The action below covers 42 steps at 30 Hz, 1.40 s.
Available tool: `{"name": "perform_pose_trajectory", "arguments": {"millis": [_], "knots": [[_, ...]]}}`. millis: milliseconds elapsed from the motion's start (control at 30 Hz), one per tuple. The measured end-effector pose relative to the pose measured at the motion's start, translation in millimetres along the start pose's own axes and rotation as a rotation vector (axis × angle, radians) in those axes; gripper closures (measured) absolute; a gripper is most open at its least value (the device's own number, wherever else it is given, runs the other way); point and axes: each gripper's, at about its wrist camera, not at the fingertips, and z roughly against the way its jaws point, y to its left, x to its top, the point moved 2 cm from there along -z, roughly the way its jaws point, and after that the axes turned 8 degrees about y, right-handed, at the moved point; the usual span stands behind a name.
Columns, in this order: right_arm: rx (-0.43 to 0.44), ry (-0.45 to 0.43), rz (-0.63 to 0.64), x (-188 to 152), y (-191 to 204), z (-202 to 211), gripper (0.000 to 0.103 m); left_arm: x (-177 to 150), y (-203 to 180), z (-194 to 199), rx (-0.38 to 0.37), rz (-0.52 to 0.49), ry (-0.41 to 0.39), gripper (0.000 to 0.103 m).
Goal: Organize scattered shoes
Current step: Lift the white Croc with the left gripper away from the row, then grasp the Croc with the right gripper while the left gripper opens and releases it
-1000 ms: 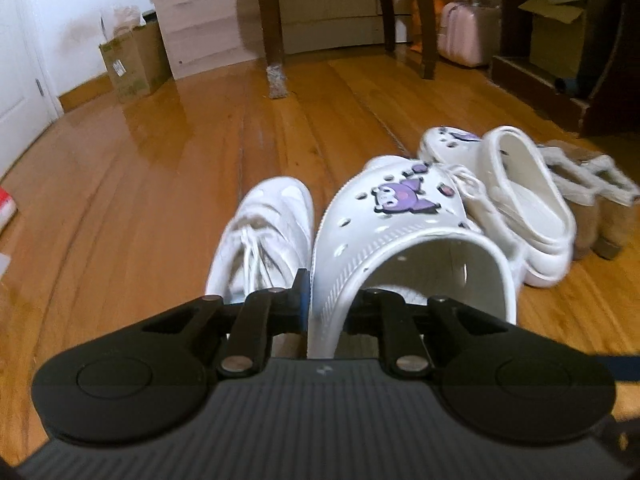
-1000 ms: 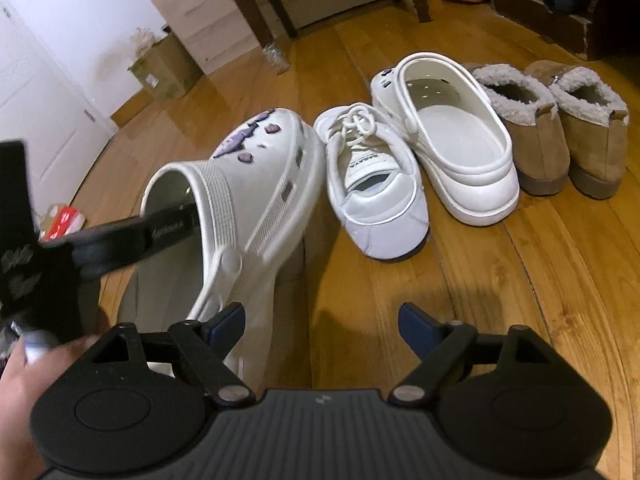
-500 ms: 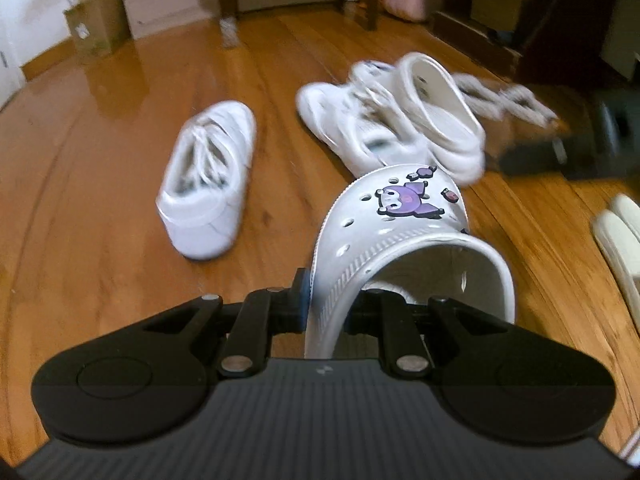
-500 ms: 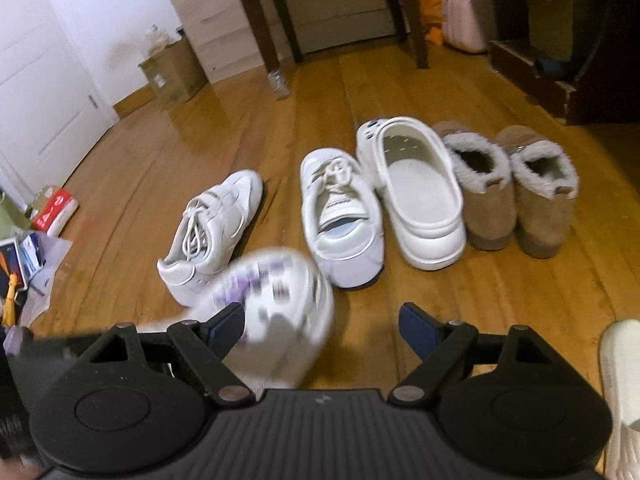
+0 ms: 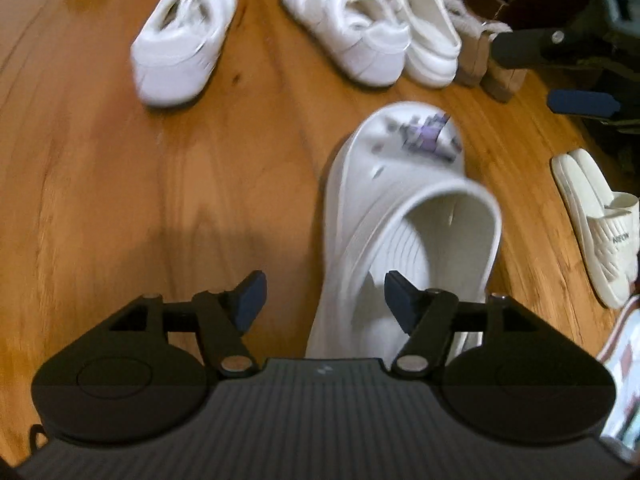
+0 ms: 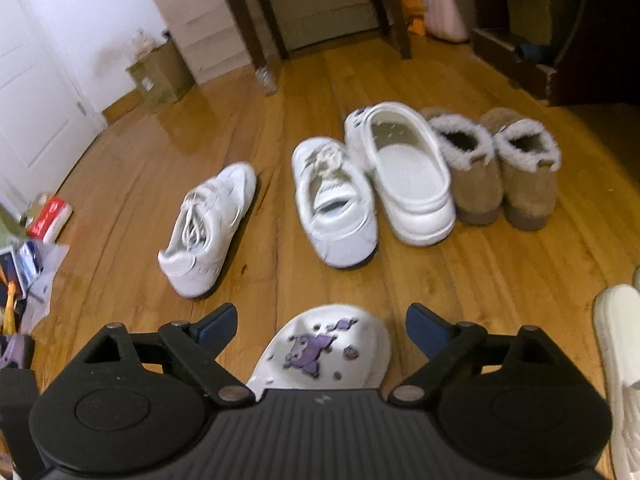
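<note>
Glossy wooden floor (image 6: pixel 500 280) carries the charm-studded white clog (image 5: pixel 400 208) between both wide-open grippers – left gripper (image 5: pixel 325 294), right gripper (image 6: pixel 320 322) – while only the right view shows fleece-lined boots (image 6: pixel 496 168) clearly.

Premises are presenting as a lived-in home: wooden floor (image 6: pixel 500 280), panelled door (image 6: pixel 36 120) left of dark table (image 6: pixel 312 4), suitcase (image 6: pixel 446 12) right.

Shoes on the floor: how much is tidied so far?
Done: a sneaker, a clog and two fur-lined boots stand in a row. In hand: nothing; both grippers are open, the charm clog lying loose. Left: that clog, the stray sneaker, the slides.
</note>
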Motion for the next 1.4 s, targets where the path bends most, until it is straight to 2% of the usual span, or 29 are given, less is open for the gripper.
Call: {"name": "perform_pose_trajectory", "arguments": {"millis": [133,233,333,400,433,500,600,633,800,833,933,967,1033,1267,1400], "knots": [[-0.017,0.031,0.157,-10,30,-3,0.011,-24,16,12,-0.057,0.038,0.043,0.033],[-0.029,0.042,0.237,-20,46,-4,0.011,-33,20,14,-0.089,0.052,0.039,0.032],[-0.135,-0.001,0.374,-43,60,-9,0.011,-33,20,18,-0.107,0.053,0.054,0.032],[-0.256,-0.038,0.442,-65,52,-15,0.010,-34,18,27,-0.139,0.045,0.057,0.031],[-0.252,-0.034,0.414,-73,44,-14,0.015,-35,16,30,-0.155,0.040,0.056,0.027],[-0.184,-0.069,0.368,-84,35,-6,0.017,-35,15,29,-0.153,0.038,0.066,0.023],[-0.134,-0.121,0.376,-94,34,5,0.018,-36,12,24,-0.140,0.037,0.083,0.023],[-0.137,-0.128,0.395,-95,36,6,0.020,-36,12,23,-0.136,0.037,0.089,0.023],[-0.187,-0.094,0.595,-95,56,-14,0.044,-38,10,21,-0.125,0.038,0.100,0.023],[-0.197,-0.087,0.635,-95,60,-17,0.046,-39,9,22,-0.122,0.035,0.100,0.023],[-0.226,-0.066,0.754,-94,71,-29,0.061,-39,10,23,-0.107,0.034,0.097,0.023],[-0.231,-0.063,0.757,-93,71,-35,0.066,-39,10,23,-0.104,0.034,0.097,0.023],[-0.240,-0.057,0.762,-89,71,-48,0.066,-39,10,22,-0.102,0.035,0.099,0.023],[-0.275,-0.115,0.606,-83,63,-68,0.064,-38,14,21,-0.107,0.048,0.107,0.021],[-0.281,-0.132,0.508,-80,56,-73,0.066,-31,20,43,-0.108,0.030,0.055,0.021]]}}
